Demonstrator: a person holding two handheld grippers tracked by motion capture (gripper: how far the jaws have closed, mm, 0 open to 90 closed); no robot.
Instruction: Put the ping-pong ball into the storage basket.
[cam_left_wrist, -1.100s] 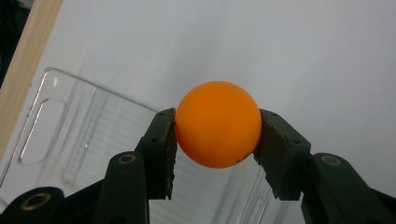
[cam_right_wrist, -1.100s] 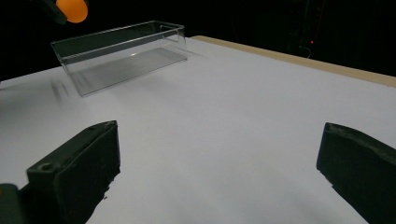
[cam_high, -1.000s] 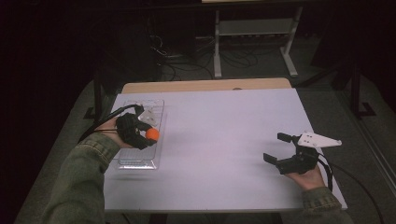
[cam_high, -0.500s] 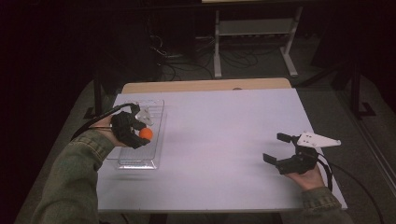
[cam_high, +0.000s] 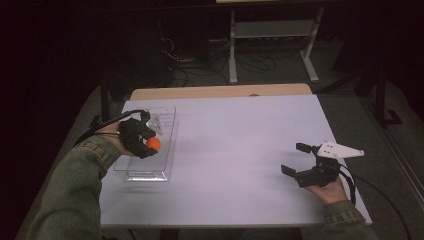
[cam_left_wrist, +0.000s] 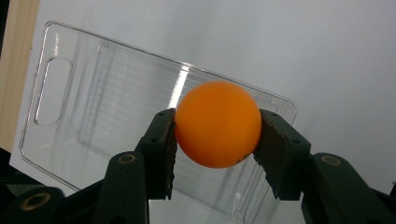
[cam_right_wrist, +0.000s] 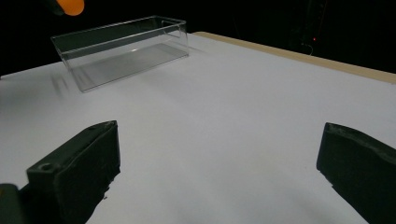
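Observation:
An orange ball sits pinched between the black jaws of my left gripper, which hovers over a clear plastic tray at the table's left side. In the left gripper view the ball is pressed from both sides by the pads, with the tray below it. My right gripper rests at the right of the white table, jaws wide apart with nothing between them. From the right gripper I see the tray far off and the ball above it.
A bare wooden strip runs along the table's far edge. Beyond it in the dark stand a metal shelf frame and cables on the floor. A wide stretch of white tabletop lies between the two grippers.

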